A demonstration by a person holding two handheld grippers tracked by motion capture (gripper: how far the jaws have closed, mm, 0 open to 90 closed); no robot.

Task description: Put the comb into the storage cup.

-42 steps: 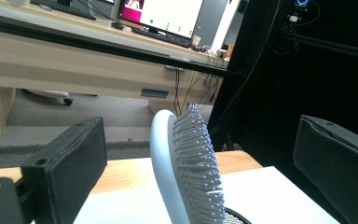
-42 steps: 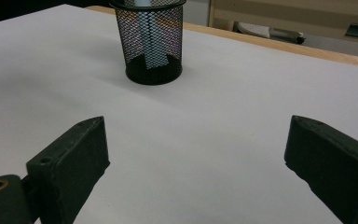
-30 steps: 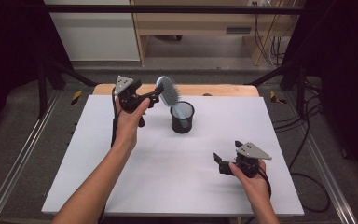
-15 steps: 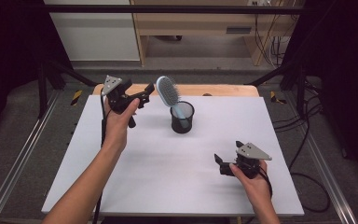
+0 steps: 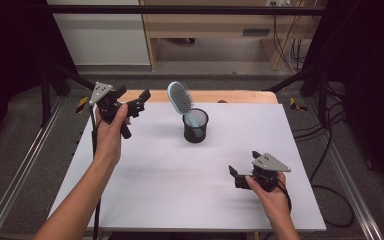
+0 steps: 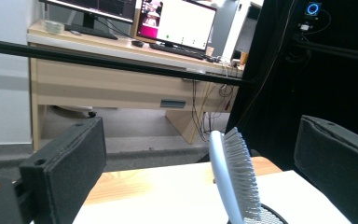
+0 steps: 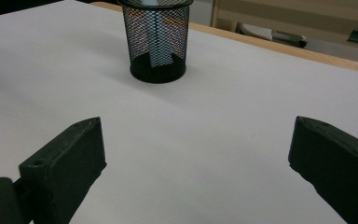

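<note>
wooden desk [image 6: 121, 84] | two lit monitors [image 6: 177, 21] | grey floor [image 5: 220, 55]

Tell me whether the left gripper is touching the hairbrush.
Apart. In the high view, bare table separates the left gripper from the hairbrush, which stands in the mesh cup; its jaws are open.

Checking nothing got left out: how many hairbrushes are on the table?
1: the blue hairbrush stands handle-down in the black mesh cup near the table's far edge, leaning left.

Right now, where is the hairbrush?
In the high view the hairbrush stands handle-down in the black mesh cup near the table's far edge, right of the raised left gripper, which is apart from it.
</note>
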